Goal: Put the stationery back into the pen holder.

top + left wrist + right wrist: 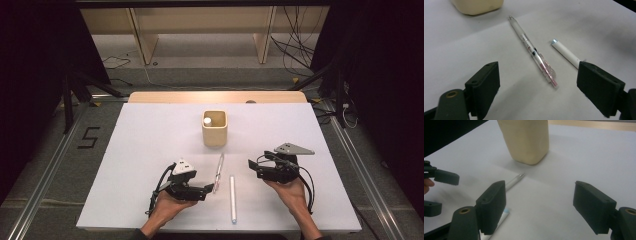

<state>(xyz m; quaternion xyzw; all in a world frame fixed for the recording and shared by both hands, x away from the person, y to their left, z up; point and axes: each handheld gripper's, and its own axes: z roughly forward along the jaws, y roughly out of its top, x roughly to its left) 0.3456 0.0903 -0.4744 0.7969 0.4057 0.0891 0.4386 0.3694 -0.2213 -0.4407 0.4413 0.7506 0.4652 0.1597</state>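
High view of a white table (150, 150) on which a cream square cup (215, 128) stands upright, serving here as the landmark for all positions; a white-capped item (207, 120) stands inside it at its far left corner. Nearer the person than the cup, and just to its near side, a clear pen with pink and black detail (218, 173) lies flat, its tip pointing back toward the cup's base. A plain white pen (233, 198) lies flat beside it, farther from the cup and slightly to the right, apart from the clear pen and roughly parallel to it. The left gripper (206, 189), held in the person's left hand (167, 202), sits to the near left of the cup, its jaws reaching the near end of the clear pen; in the left gripper view the jaws stand wide apart and hold nothing, with the clear pen (534, 52) lying on the table between them and the white pen (566, 53) running under the right-hand jaw, the cup's base (477, 6) visible beyond. The right gripper (252, 167), held in the person's right hand (292, 192), sits to the near right of the cup, well apart from both pens. In the right gripper view its jaws are likewise spread wide and empty, the cup (526, 140) standing ahead of them, the clear pen's tip (520, 176) just before the cup's base.
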